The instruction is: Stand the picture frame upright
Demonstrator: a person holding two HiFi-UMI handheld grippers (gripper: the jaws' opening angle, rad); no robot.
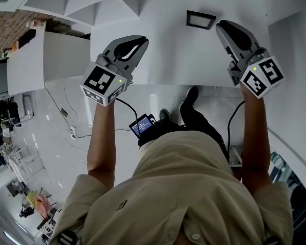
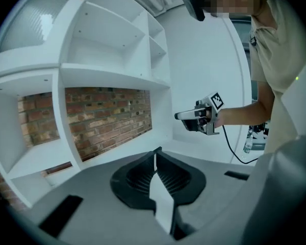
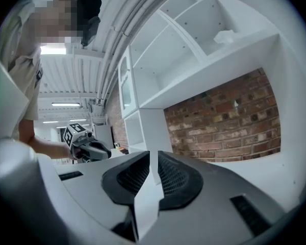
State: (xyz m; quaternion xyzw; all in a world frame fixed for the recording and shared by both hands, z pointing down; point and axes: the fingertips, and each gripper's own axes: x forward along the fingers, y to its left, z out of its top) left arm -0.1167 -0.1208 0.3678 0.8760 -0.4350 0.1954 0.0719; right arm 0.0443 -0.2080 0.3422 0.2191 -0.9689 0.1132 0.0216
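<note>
A small dark picture frame [image 1: 200, 19] lies flat at the far side of the white table [image 1: 173, 60]; neither gripper view shows it. My right gripper [image 1: 220, 24] hovers just right of the frame, not touching it. Its jaws [image 3: 153, 156] stand a narrow slit apart with nothing between them. My left gripper [image 1: 143, 39] is over the table's left part, well short of the frame. Its tips meet [image 2: 156, 151] and hold nothing. Each gripper view shows the other gripper in the air: the right gripper [image 2: 198, 117] and the left gripper [image 3: 89, 148].
White shelving with a brick back wall [image 2: 107, 116] stands behind the table and also appears as the brick-backed shelves [image 3: 224, 121]. A white cabinet [image 1: 46, 60] stands left of the table. Cables [image 1: 71, 131] lie on the floor below.
</note>
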